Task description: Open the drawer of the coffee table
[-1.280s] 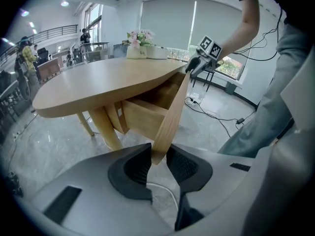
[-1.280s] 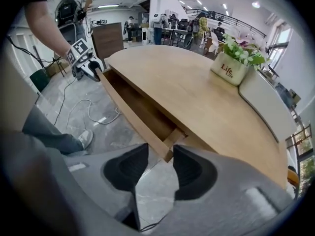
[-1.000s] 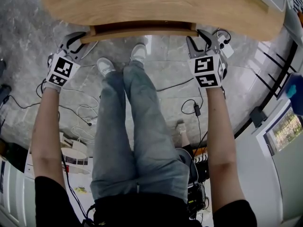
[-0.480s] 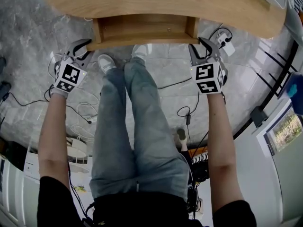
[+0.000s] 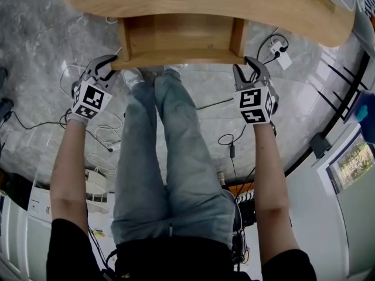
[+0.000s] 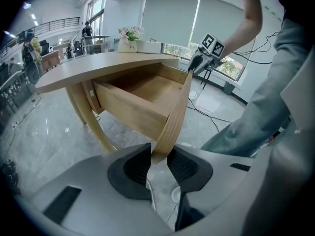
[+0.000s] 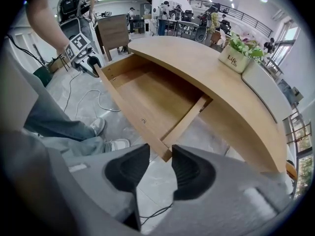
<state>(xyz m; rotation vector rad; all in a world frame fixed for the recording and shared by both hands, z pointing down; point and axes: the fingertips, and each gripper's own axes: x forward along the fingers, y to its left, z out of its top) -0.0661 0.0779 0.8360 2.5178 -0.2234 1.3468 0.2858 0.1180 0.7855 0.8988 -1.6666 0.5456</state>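
Pulled the drawer (image 5: pixel 179 37) well farther out toward 6 o'clock than a second ago, and brought both tongs back with it; now covers most of the shoes (image 5: pixel 135 76) that showed clear before.

Left tongs (image 6: pixel 158 156): pinching the left end of the drawer front (image 6: pixel 174 109), with the wood seated deep between the pads. Right tongs (image 7: pixel 160 154): nipping the opposite corner of that front by the tips only, with very little wood inside the bite. Seen from the head view, set at 9 and 3 o'clock of the drawer, level with its front edge.

Farther out: drawer box bare inside, drawn well out from under the bench (image 5: pixel 281 10), hanging above the jeans (image 5: pixel 176 157) and the marble floor (image 5: pixel 35 51) with its cables (image 5: pixel 99 139). At 1 o'clock in the right gripper view, a planter (image 7: pixel 236 55) on the benchtop, well apart from the pull.

Risks, as judged:
- Could lose the right corner, held so shallowly; would then skew the box on its side rails and jam it.
- Could bind the same way by pulling harder on one end than the other.
- Could draw past the end of travel and drop the box onto the legs; no stop visible.
- Could knock the knees if carried on toward 6 o'clock.
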